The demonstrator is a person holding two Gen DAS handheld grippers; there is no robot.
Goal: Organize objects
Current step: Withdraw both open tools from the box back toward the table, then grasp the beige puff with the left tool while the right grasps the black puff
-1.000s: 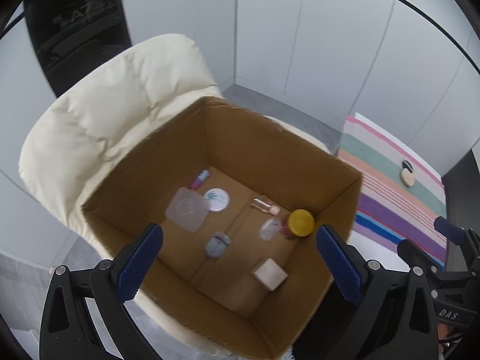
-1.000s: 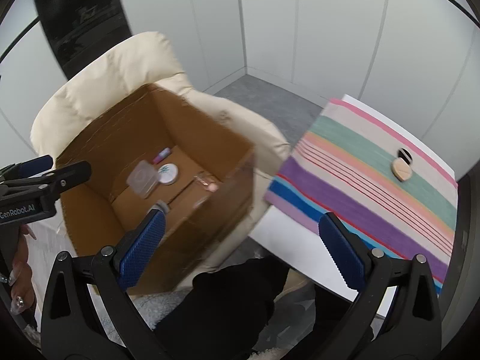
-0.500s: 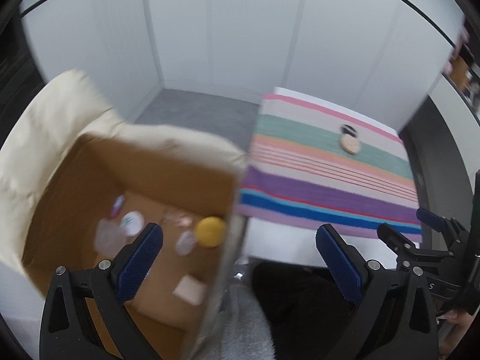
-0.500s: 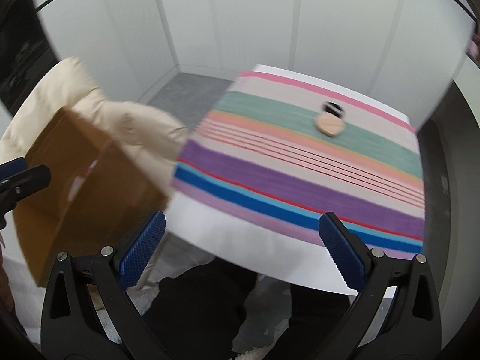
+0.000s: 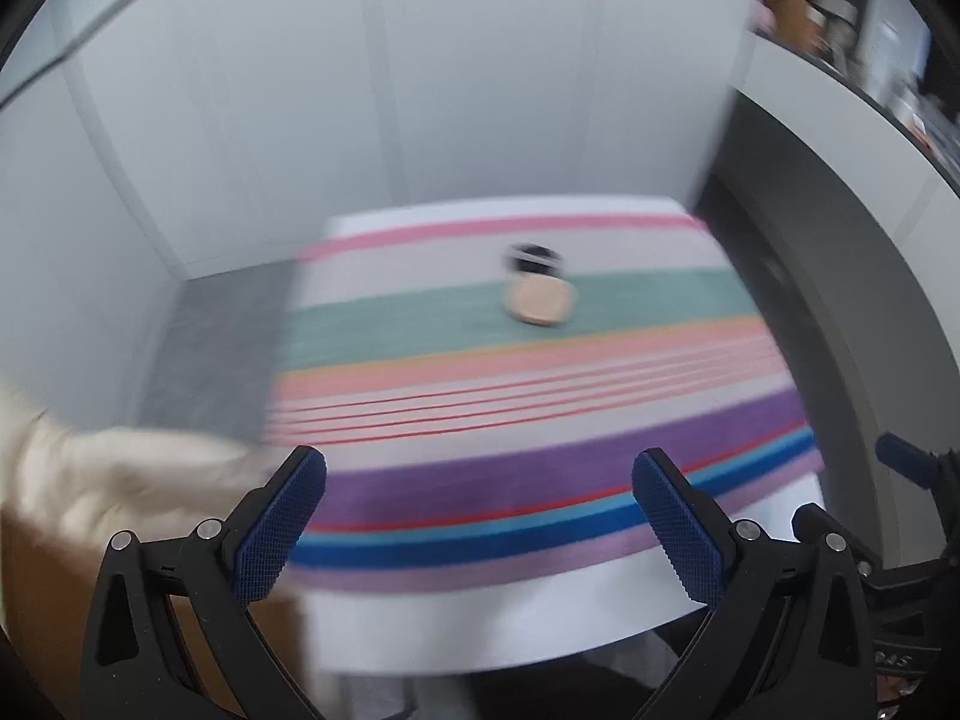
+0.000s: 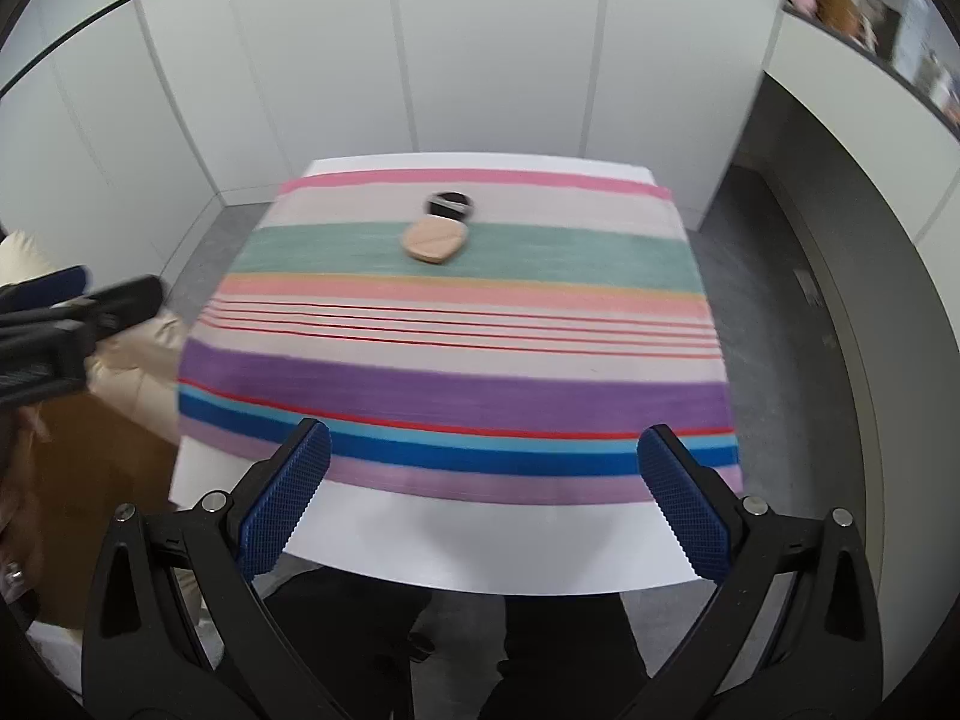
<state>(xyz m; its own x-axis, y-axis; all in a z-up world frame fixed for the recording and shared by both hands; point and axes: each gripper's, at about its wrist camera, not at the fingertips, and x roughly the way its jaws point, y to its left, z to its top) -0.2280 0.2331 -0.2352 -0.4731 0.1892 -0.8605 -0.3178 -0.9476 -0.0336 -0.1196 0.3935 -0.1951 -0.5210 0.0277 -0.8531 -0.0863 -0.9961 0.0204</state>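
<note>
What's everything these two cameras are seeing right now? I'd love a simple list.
striped cloth: one, pink, green, peach, purple and blue bands, spread over the table
table: one, white, its near edge bare in front of the cloth
beige pad: one, tan, rounded, on the green band at the far side
black round item: one, black with a pale band, touching the pad's far edge; too blurred to identify
cream cushion: one, off-white, left of the table
cardboard box: one, brown, low at left, only partly in view
left tongs: one pair, black with blue pads, open, empty
right tongs: one pair, same colours, open, empty
</note>
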